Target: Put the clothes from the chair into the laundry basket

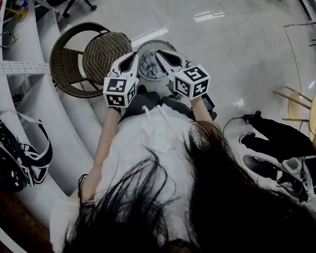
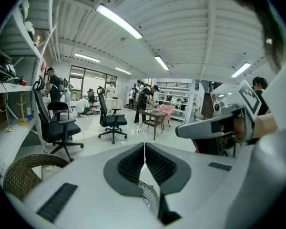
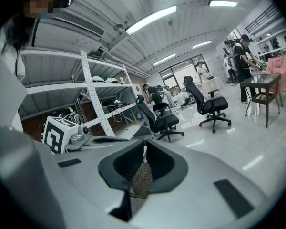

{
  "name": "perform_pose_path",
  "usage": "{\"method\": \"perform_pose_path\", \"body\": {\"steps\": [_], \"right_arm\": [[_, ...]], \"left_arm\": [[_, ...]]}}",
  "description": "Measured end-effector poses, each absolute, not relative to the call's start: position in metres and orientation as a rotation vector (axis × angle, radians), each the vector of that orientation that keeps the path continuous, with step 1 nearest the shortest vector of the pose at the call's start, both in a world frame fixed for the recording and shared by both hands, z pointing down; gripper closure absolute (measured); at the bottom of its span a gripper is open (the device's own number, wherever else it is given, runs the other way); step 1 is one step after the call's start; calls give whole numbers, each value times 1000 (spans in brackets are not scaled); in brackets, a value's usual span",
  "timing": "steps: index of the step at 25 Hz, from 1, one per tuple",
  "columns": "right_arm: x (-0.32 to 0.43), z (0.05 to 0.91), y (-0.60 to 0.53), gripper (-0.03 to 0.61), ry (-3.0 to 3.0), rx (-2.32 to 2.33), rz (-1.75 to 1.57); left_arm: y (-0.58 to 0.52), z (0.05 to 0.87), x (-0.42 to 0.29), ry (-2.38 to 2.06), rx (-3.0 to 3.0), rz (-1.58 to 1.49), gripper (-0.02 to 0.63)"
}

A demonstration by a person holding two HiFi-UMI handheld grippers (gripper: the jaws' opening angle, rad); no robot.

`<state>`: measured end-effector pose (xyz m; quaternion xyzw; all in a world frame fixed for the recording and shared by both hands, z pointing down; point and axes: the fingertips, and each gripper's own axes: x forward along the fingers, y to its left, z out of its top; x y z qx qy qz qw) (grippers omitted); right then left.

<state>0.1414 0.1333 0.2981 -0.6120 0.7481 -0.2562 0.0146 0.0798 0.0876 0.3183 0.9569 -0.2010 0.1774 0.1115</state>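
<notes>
Chair [image 1: 60, 67]: dark brown wicker, tub-shaped, with curved open-weave back and tightly woven round seat [image 1: 106, 50]. Stands upright on pale floor [image 1: 226, 46]; back rim also shows low at left of left gripper view.

Laundry basket [image 1: 154, 42]: round, pale mesh wall, upright on floor. Sits just right of chair in head view (touching or slightly apart, cannot tell).

Clothes [image 1: 148, 67]: grey crumpled fabric, bunched inside laundry basket, lying below its rim, only partly in sight.
</notes>
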Motion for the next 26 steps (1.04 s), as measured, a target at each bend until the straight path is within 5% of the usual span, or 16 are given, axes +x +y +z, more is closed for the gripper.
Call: {"method": "perform_pose_path", "body": {"steps": [16, 26], "right_arm": [[172, 314, 114, 545, 2360, -1877, -871], [133, 328, 97, 545, 2406, -1885, -849]], "left_arm": [[71, 326, 118, -588, 2781, 575, 595], [54, 336, 81, -599, 2791, 541, 595]]}}
